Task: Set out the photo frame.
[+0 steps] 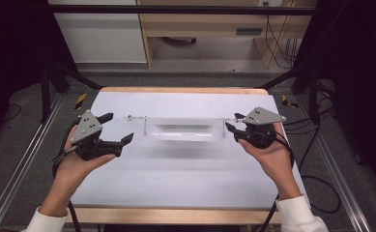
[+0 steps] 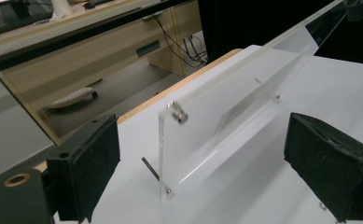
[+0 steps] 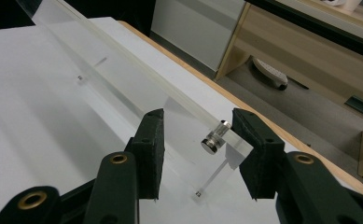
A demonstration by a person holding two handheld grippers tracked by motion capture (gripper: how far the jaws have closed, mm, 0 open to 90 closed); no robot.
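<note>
Clear acrylic stand [image 1: 184, 128] between grippers

A lab or test workspace: a white-topped table [image 1: 185, 169] stands inside a black metal frame [image 1: 176, 9], loose cables [image 1: 282, 43] trail on the grey floor at two o'clock, and plain wooden furniture [image 1: 209, 24] stands at twelve o'clock.

A clear acrylic sign stand [image 1: 184, 128] with metal corner screws stands upright mid-table.
</note>
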